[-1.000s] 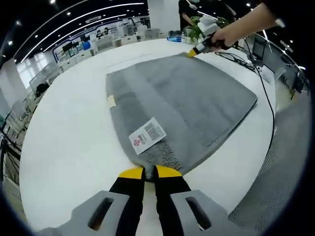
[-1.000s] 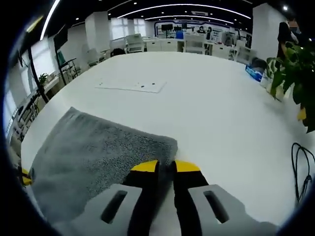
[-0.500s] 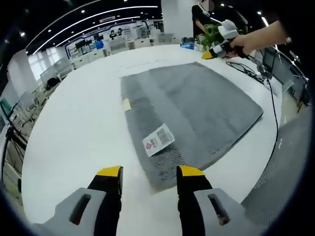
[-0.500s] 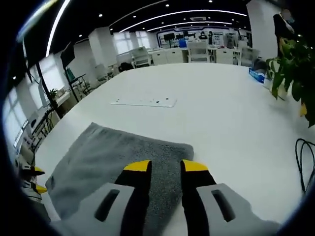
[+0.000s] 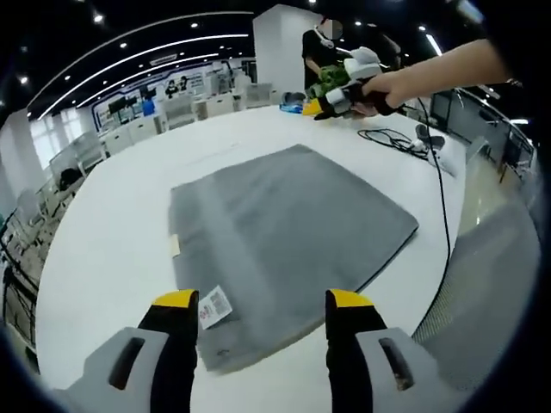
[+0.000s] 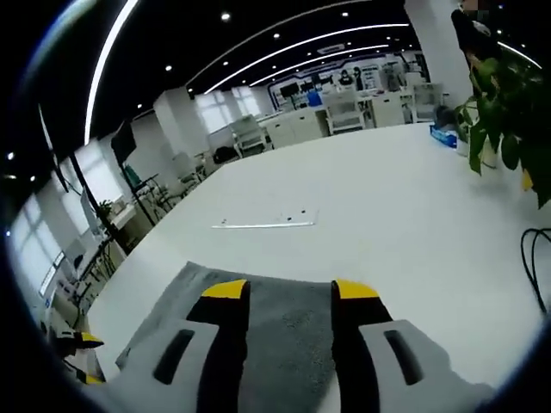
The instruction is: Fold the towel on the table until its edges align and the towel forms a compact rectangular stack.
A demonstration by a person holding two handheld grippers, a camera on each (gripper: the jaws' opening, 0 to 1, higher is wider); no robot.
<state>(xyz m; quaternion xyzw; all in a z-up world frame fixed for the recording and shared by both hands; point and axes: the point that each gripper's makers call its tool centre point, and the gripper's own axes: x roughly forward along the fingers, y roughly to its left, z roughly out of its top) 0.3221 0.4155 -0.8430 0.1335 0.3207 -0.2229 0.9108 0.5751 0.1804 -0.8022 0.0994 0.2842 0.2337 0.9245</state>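
Both grippers empty above a grey towel lying flat on the white table.

In the left gripper view, the left gripper [image 5: 263, 301] has its jaws spread wide, gripping nothing, over the towel's [image 5: 284, 224] near edge by a white label [image 5: 215, 305]. Beyond the far corner a hand [image 5: 374, 86] holds the right gripper [image 5: 312, 107] clear of the towel; a black cable [image 5: 392, 136] lies beside. In the right gripper view, the right gripper's [image 6: 291, 289] jaws stand apart, empty, over the towel corner on the table [image 6: 379, 206], a plant [image 6: 508, 95] beyond.

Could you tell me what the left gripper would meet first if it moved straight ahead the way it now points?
Probably the grey terry towel lying flat on the white table: the left gripper, jaws open, points over its near edge beside the white label. Its height above the towel is unclear.
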